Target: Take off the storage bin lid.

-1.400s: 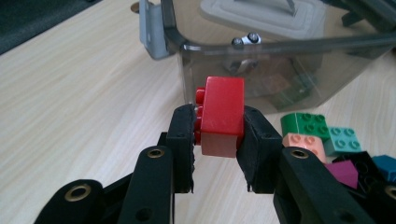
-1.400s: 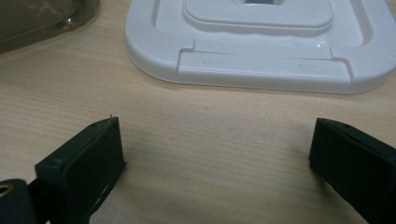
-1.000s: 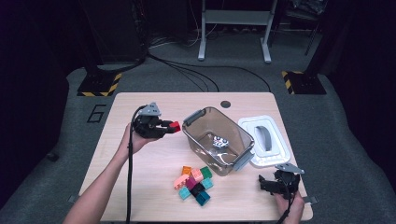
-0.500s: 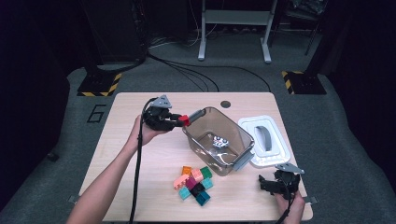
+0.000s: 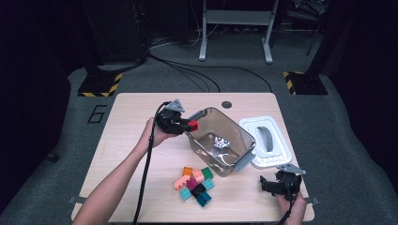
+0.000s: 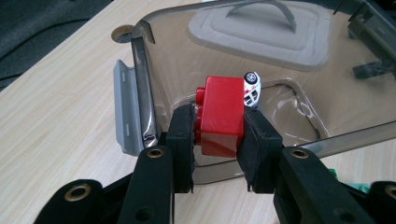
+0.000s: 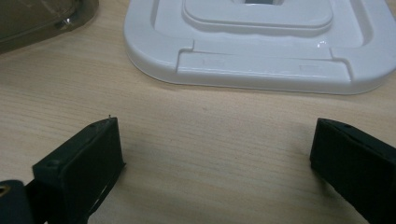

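**With brick clamped, left gripper sits at bin rim**

High view: left gripper (image 5: 187, 123) is at the near-left rim of the clear bin (image 5: 244, 140), red brick (image 5: 193, 125) at its tip, right over the rim edge. Right gripper (image 5: 267, 185) rests low on the table (image 5: 122, 126) near the right front corner, well apart from the bin. White lid (image 5: 281, 154) lies flat just beside the bin's right side. Pile of coloured bricks (image 5: 195, 183) sits in front of the bin, between the two hands. Small white toy car (image 5: 220, 143) on the bin floor. Jaw gap on either gripper is too small to read from up here.

Left gripper view: this one settles the grip. Both pads press the brick (image 6: 223, 116) on its two sides, studs facing the left pad (image 6: 183, 140); its upper half sticks out past the fingertips. Brick hangs just over the bin (image 6: 154, 60) wall, with the car (image 6: 251, 89) on its side behind it. Lid shows through the far wall, tinted and blurred. Grey latch (image 6: 126, 107) hangs on the outer wall. Teal brick bits are cut off at the bottom right.

Right gripper view: fingers (image 7: 84, 163) stand wide apart with nothing between them, bare table (image 7: 210, 140) below. Lid (image 7: 261, 60) edge lies ahead, top cut off by the frame. A bin (image 7: 42, 18) corner shows at the upper left, cropped.
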Motion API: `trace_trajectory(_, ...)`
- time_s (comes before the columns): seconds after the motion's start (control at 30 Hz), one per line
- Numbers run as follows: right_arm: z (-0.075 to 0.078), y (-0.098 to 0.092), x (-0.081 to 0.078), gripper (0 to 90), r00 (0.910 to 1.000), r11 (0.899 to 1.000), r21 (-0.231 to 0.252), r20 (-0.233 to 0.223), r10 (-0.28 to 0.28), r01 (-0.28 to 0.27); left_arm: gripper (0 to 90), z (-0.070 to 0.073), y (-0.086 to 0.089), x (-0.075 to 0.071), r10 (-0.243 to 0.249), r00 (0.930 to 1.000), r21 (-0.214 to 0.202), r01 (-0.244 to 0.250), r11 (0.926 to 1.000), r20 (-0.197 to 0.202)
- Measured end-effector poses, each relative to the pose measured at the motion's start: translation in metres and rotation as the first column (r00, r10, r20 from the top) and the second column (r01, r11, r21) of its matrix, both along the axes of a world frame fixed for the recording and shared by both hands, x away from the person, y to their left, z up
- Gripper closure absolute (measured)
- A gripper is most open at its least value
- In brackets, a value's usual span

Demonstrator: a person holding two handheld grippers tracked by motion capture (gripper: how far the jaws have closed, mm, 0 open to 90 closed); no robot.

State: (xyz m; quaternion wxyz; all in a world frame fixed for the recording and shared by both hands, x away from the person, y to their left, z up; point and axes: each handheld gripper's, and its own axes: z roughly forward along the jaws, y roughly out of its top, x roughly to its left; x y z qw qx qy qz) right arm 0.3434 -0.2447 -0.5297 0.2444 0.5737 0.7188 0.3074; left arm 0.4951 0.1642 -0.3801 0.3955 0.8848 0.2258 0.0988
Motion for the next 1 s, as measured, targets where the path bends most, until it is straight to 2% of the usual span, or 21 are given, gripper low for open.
trace_trajectory(0.23, 0.0, 0.0, 0.0, 1.5, 1.0, 1.0, 0.0, 0.0, 0.0, 0.0, 67.6, -0.006, -0.006, 0.001, -0.001, 0.9999, 0.043, 0.002, 0.9991, -0.016)
trace_trajectory(0.47, 0.0, 0.0, 0.0, 1.5, 1.0, 1.0, 0.0, 0.0, 0.0, 0.0, 67.4, -0.011, -0.006, 0.002, 0.004, 0.9994, 0.049, -0.003, 0.9988, -0.034)
trace_trajectory(0.6, 0.0, 0.0, 0.0, 1.5, 1.0, 1.0, 0.0, 0.0, 0.0, 0.0, 65.5, -0.008, -0.005, 0.0, -0.006, 0.9992, 0.058, 0.008, 0.9983, -0.04)
trace_trajectory(0.77, 0.0, 0.0, 0.0, 1.5, 1.0, 1.0, 0.0, 0.0, 0.0, 0.0, 51.9, -0.001, -0.001, -0.006, -0.001, 0.9996, 0.056, 0.003, 0.9984, -0.029)
trace_trajectory(1.0, 0.0, 0.0, 0.0, 1.5, 1.0, 1.0, 0.0, -0.001, 0.0, 0.0, 32.7, 0.01, 0.017, -0.024, 0.037, 0.9992, 0.006, -0.037, 0.9993, 0.014)
